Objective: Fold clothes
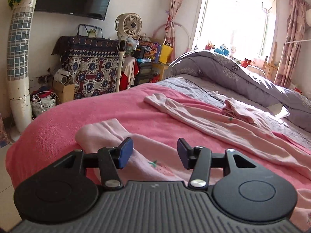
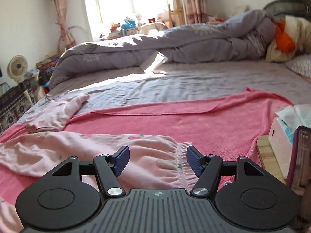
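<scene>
A pink blanket (image 1: 64, 116) covers the near part of the bed. The pale pink trousers (image 2: 81, 145) lie spread on it. The left gripper (image 1: 155, 153) hovers open over one leg cuff. The right gripper (image 2: 157, 161) hovers open over the elastic waistband. Farther back lies a grey quilt (image 2: 194, 40).

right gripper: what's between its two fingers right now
In the right wrist view, the open right gripper frames the gathered elastic waistband end of the pink pants; it lies on the pink blanket, ungripped.
</scene>
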Motion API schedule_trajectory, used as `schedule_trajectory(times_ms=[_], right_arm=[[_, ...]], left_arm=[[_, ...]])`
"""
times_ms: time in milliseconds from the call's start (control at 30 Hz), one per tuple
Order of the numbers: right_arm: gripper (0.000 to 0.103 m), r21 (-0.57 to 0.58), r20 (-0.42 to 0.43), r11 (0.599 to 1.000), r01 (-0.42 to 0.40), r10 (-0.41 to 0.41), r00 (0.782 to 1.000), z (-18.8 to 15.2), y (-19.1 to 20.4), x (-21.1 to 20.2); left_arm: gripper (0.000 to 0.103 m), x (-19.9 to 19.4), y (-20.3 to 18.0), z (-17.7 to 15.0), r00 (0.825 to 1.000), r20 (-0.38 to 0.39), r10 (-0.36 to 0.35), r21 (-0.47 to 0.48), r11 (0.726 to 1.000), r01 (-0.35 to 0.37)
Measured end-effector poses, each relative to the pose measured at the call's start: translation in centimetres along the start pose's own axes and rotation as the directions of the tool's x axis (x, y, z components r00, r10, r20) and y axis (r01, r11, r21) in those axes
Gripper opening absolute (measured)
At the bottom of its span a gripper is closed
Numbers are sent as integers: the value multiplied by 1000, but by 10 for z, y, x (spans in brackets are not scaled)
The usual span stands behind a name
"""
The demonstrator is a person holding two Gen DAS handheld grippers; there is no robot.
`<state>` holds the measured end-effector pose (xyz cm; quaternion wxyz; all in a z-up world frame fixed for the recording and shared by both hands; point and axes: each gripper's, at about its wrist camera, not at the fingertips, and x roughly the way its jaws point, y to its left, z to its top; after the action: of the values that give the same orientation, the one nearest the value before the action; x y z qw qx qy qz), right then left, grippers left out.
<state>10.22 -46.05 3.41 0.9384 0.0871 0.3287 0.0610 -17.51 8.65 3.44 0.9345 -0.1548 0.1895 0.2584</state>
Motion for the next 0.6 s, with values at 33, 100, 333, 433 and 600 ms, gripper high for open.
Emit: schedule_trajectory(times_ms=[33,100,333,433,600], right_arm=[[68,15,-33,999,29,-29,999,1,-5,18],[71,30,-115,999,45,-41,993,-2,-10,51],[21,-37,3,992,125,-125,992,-6,12,44],[21,-22,28,985,173,-172,985,13,-1,55],[33,-77,-8,963,257,-258,966,6,-3,95]], left_arm=[[55,5,-3,-4,1000,-19,6,11,1000,-6],[55,16,-7,-13,998,-51,28,46,999,-26],[58,20,-16,-32,998,17,54,157,986,-56],[59,22,-19,-34,998,31,59,171,983,-63],[60,21,-19,-33,998,36,57,178,982,-63]])
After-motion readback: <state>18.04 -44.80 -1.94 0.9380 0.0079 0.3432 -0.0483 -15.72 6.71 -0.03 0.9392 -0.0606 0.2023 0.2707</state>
